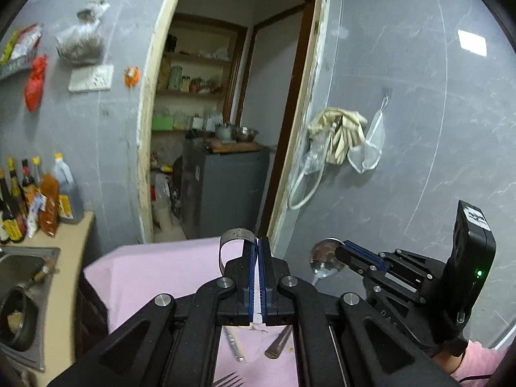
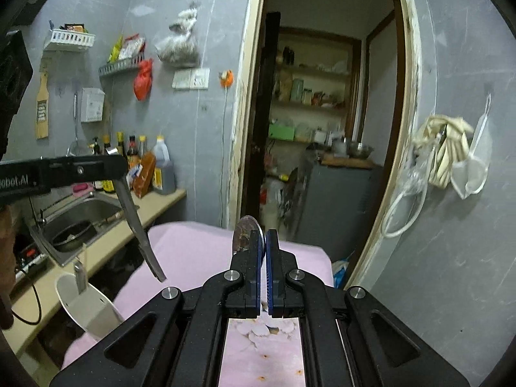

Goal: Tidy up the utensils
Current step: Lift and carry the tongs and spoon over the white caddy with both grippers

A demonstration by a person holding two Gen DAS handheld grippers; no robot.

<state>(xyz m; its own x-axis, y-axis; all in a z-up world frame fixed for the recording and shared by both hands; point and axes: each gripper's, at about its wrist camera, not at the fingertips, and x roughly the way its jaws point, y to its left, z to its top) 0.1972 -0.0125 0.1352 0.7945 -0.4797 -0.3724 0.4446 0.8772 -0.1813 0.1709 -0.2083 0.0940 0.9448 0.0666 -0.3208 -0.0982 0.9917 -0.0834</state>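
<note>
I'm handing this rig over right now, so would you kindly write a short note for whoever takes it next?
Left claw: shut on a knife, held in the air, blade hanging down over the pink cloth.
Right claw: shut on a spoon, also lifted.
White holder at the cloth's left edge already has one utensil standing in it.
On the cloth below the left claw: a fork and two more handles.
Left to do: put knife and spoon in the holder, probably, then collect the rest.

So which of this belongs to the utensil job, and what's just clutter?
Job: knife in left hand-held gripper; spoon in right hand-held gripper; fork on pink cloth; white holder.
Lying about: sauce bottles, pan in sink, gloves, red bag.
</note>
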